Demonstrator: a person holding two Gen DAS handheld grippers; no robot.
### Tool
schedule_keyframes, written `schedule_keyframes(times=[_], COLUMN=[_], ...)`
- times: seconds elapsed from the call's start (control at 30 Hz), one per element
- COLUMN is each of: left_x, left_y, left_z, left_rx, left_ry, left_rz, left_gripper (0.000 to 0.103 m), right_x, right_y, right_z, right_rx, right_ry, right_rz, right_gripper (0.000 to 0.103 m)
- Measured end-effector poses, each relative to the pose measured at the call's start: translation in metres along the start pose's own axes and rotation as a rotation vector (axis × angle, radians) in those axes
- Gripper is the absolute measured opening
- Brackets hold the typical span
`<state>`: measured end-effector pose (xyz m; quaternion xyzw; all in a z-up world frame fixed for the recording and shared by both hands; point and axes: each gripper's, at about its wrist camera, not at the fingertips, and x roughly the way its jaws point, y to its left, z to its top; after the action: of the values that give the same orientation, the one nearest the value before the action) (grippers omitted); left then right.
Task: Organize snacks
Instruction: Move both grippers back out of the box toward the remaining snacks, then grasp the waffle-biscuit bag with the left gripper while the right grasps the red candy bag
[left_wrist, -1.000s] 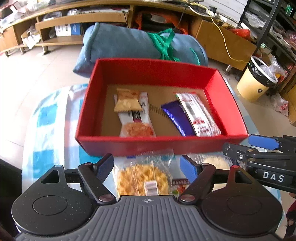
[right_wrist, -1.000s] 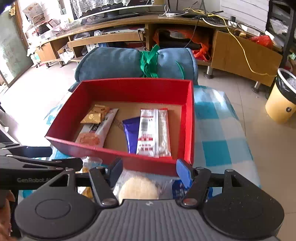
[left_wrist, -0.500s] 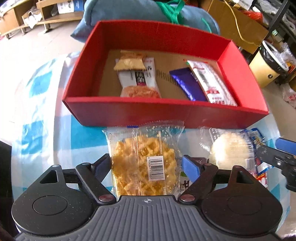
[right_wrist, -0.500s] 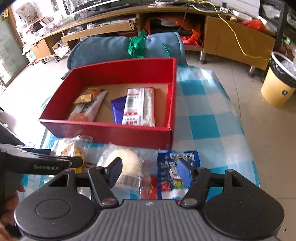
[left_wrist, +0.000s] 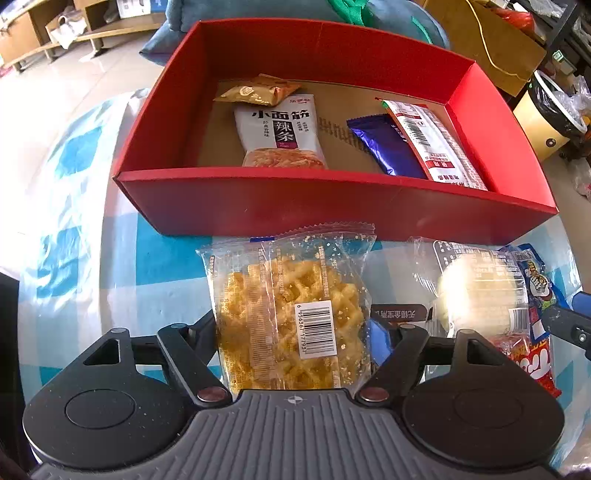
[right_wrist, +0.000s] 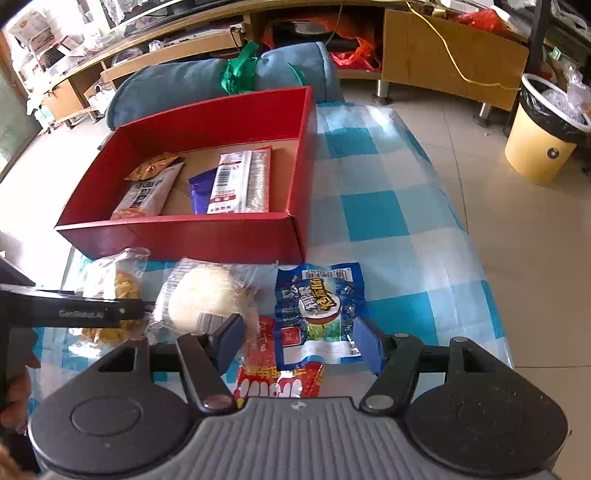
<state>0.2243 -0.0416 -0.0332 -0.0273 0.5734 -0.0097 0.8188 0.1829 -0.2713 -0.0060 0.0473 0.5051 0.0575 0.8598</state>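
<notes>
Lying between the half-open, just-closing left claw (left_wrist: 293, 343) jaws, the waffle packet (left_wrist: 291, 314), contact unclear

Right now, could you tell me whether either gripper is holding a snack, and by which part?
The left gripper has been closing on the waffle pack's near end; a firm hold cannot be told. The right gripper holds nothing.

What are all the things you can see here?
Box: 1, red, on the cloth.
Snacks in box: 4; tan, white, purple, white-red.
Waffle pack: 1, yellow, in front of the box.
Bun: 1, white, beside the waffle pack.
Blue pack: 1, in front of the box.
Red pack: 1, nearest.
Cloth: 1, blue-white check.
Bin: 1, yellow, on the floor.
Left hand-held gripper: around the waffle pack.
Right hand-held gripper: open over the blue pack.
</notes>
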Motion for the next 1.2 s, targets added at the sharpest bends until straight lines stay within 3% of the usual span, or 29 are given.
schedule_keyframes(times=[0.23, 0.53, 0.73, 0.97, 1.07, 1.2], left_x=[-0.008, -0.004, 0.0, -0.002, -0.003, -0.003], left_y=[-0.003, -0.001, 0.007, 0.008, 0.01, 0.008], left_z=[0.0, 0.0, 0.001, 0.001, 0.002, 0.002], left_rx=[0.018, 0.022, -0.004, 0.0, -0.001, 0.008], left_ry=[-0.01, 0.004, 0.023, 0.024, 0.025, 0.026], left_rz=[-0.028, -0.043, -0.049, -0.065, -0.073, -0.079], left_gripper=[0.08, 0.081, 0.081, 0.081, 0.081, 0.081], right_x=[0.015, 0.037, 0.048, 0.027, 0.015, 0.013], right_y=[0.012, 0.014, 0.007, 0.007, 0.004, 0.002], right_z=[-0.006, -0.01, -0.008, -0.009, -0.009, -0.012], right_rx=[-0.059, -0.089, -0.06, -0.075, -0.05, -0.016], right_ry=[0.05, 0.101, 0.119, 0.074, 0.065, 0.061], right_rz=[-0.002, -0.051, -0.048, -0.002, 0.039, 0.029], right_gripper=[0.067, 0.082, 0.087, 0.06, 0.033, 0.033])
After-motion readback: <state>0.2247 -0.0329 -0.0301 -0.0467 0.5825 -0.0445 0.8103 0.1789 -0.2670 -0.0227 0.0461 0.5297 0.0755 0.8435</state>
